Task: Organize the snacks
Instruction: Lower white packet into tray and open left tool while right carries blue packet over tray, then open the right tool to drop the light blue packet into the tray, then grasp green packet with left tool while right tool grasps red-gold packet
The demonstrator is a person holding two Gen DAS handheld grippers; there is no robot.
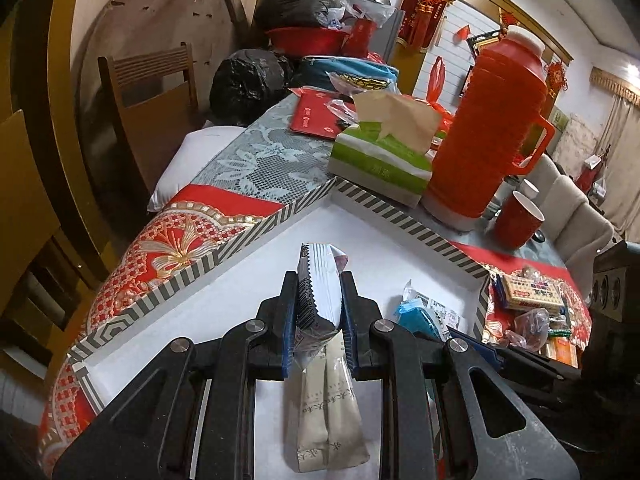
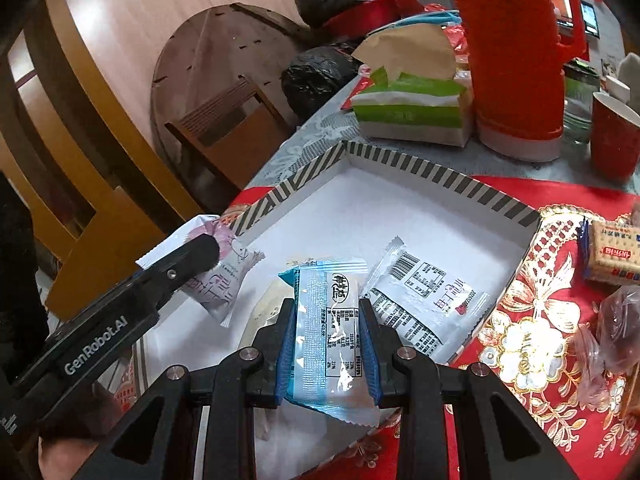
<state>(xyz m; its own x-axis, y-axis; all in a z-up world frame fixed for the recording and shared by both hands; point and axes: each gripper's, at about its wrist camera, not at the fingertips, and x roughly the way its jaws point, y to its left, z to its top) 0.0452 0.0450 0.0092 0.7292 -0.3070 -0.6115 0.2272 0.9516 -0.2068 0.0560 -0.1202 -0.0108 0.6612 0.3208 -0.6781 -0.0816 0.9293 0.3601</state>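
A shallow white tray with a striped rim (image 1: 256, 229) (image 2: 440, 179) lies on the red patterned tablecloth. Over it my left gripper (image 1: 319, 304) (image 2: 208, 258) is shut on a white snack packet with pink print (image 1: 318, 280) (image 2: 230, 280). Under that gripper a beige packet (image 1: 326, 412) (image 2: 262, 304) rests on the tray floor. My right gripper (image 2: 328, 320) is shut on a blue see-through packet (image 2: 326, 344) (image 1: 416, 312) above the tray's near side. Flat in the tray beside it lies a white packet with a barcode (image 2: 424, 304).
Behind the tray stand a green tissue pack (image 1: 380, 156), a tall red thermos (image 1: 492, 128) and a red paper cup (image 1: 516, 220). A cracker pack (image 2: 612, 258) and crumpled plastic bags (image 2: 624, 320) lie right of the tray. A wooden chair (image 1: 152, 100) stands past the table's left edge.
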